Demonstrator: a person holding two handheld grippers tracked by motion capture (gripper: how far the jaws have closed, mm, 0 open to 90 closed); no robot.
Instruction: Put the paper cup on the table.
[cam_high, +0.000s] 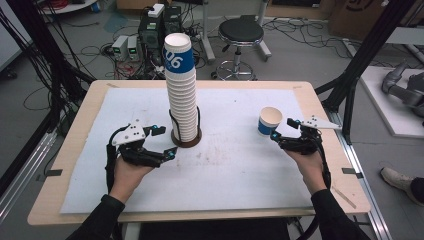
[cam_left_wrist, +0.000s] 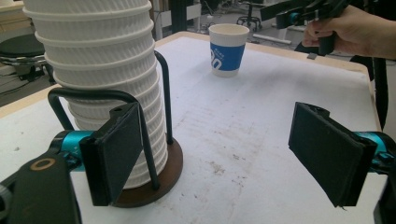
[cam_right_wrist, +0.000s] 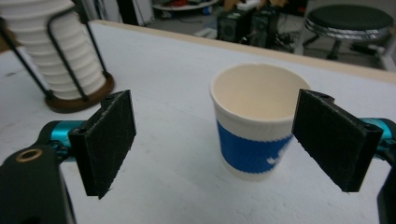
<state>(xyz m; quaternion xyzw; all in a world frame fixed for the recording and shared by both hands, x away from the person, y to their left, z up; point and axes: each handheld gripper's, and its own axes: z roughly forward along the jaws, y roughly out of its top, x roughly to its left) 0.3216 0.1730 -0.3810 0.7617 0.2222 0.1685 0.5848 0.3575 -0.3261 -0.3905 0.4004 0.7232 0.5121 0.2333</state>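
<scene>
On the tabletop a white mat leaves a bare wooden margin along every edge. One tall stack of paper cups stands in a wire holder with a round brown base, at the frame's centre; one single paper cup with a blue band stands upright, right of centre, well apart from the stack with open mat between them. The left gripper, lower left, has its fingers apart, empty, just beside the holder's base. The right gripper, its fingers apart, sits close against the single cup, not clamping it. The lower mat lies open.
</scene>
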